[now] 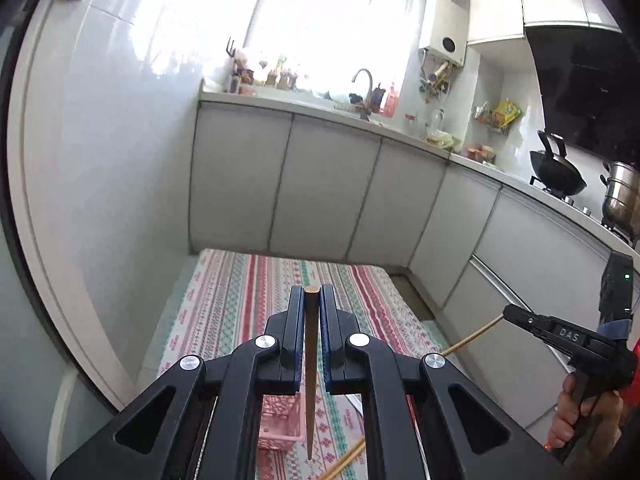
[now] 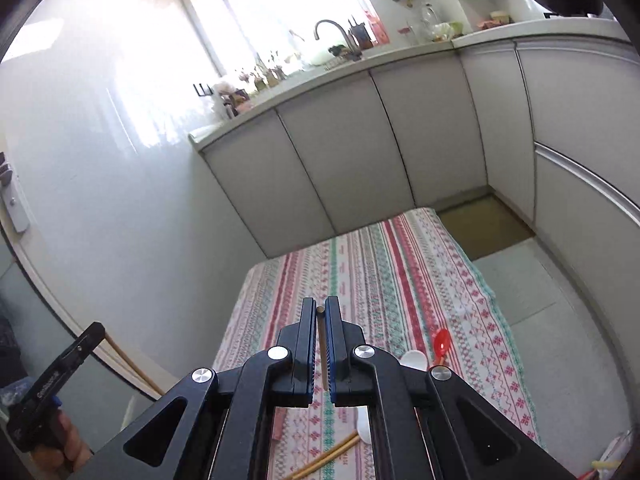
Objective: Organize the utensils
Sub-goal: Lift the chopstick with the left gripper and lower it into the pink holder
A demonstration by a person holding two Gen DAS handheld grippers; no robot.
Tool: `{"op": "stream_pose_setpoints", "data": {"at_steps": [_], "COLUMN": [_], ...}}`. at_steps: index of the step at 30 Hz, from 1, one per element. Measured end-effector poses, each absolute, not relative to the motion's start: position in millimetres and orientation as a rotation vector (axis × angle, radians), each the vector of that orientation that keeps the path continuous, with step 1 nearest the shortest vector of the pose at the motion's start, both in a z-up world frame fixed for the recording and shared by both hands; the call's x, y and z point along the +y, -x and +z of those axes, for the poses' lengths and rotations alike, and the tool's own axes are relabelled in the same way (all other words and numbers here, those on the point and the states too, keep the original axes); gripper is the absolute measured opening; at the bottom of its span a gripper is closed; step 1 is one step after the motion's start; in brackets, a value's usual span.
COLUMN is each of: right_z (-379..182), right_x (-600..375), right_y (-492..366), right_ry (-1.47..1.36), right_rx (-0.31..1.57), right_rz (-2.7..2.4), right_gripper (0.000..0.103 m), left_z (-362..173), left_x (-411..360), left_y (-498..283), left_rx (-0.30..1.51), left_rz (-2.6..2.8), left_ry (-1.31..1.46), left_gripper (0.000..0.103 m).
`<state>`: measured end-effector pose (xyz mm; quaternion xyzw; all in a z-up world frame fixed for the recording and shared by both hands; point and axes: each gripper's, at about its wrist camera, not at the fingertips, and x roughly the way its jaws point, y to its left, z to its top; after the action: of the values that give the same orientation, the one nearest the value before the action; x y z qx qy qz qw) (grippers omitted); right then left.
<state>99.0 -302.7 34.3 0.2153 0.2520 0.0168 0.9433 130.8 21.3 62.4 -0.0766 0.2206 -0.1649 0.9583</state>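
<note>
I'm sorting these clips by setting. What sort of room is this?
A home kitchen, most likely: a counter with a sink faucet under the window, a black wok and steel pot on the stove, and a cloth-covered table in front.

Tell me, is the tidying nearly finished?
Not yet. Nothing looks put away: the pink basket appears empty, though it is partly hidden. In hand: the left tool and the right tool each pinch one chopstick. Left on the cloth: a red spoon, a white spoon and more chopsticks.
</note>
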Motion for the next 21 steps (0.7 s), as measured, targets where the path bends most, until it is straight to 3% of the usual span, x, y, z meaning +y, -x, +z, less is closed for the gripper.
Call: {"op": "stream_pose_setpoints", "data": {"at_steps": [13,21], "right_z": [49,24], "right_x": [-246,-214], "right_y": [-120,-149], "right_ry": [-0.486,-0.429], "right_rx": [0.429,0.486], "right_rz": [0.222,0.241], "right_gripper": [0.004,0.004], "left_z": [68,36], "left_x": [29,19], "left_y": [-143,-178], "left_rx": [0.328,0.399], "left_rz": [-0.290,-0.260], "left_ry": [0.108,0.022], "left_gripper": [0.007,0.007]}}
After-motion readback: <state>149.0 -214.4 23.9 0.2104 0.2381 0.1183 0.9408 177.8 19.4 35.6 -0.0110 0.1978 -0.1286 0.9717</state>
